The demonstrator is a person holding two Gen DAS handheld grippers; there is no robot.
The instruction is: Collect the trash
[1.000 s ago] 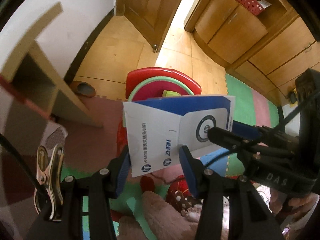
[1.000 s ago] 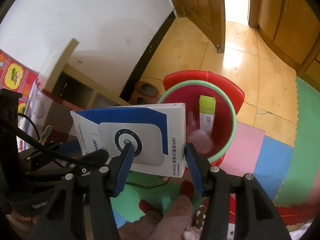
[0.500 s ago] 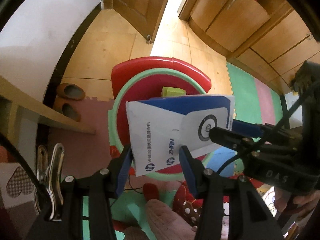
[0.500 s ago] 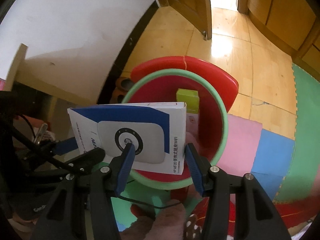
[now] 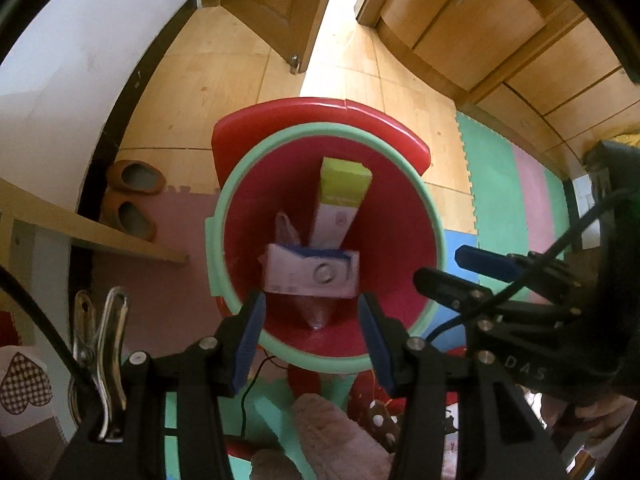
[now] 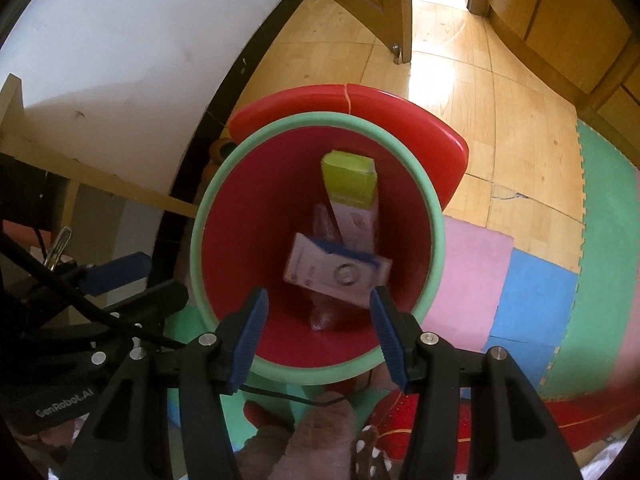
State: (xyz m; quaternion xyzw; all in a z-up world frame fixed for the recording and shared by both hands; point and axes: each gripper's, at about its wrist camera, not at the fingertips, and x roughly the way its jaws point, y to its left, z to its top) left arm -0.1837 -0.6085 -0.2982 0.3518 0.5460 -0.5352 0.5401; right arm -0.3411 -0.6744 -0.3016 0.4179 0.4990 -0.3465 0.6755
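The white and blue box (image 5: 311, 274) lies inside the red bin (image 5: 396, 240), down near its bottom, tilted on its long side with a round grey emblem facing up; nothing holds it. In the right wrist view the same box (image 6: 338, 274) sits slanted across the middle of the bin (image 6: 240, 240). Behind it a taller box with a lime-green top (image 5: 345, 184) leans upright against the far inner wall, and a crumpled clear plastic bag (image 5: 286, 230) pokes up just beside both; whether the boxes touch each other is hard to tell. The bin has a mint-green rim (image 5: 214, 236) and its red lid (image 5: 320, 110) stands open behind it. The left gripper (image 5: 311, 336) hangs over the near edge of the bin, pointing steeply down, its blue-padded jaws apart with nothing between them. The right gripper (image 6: 318, 334) hangs just beside it over the same edge, its jaws likewise apart and empty; each gripper shows at the side of the other's view. Under the bin lie foam floor mats (image 6: 536, 292) in pink, blue and green, and beyond them a wooden floor (image 6: 500, 120). A pair of brown slippers (image 5: 134, 196) rests by the white wall (image 5: 80, 60), next to a wooden shelf (image 5: 100, 232). A wooden door (image 6: 372, 0) stands ajar and wooden cabinets (image 5: 500, 32) line the far side.
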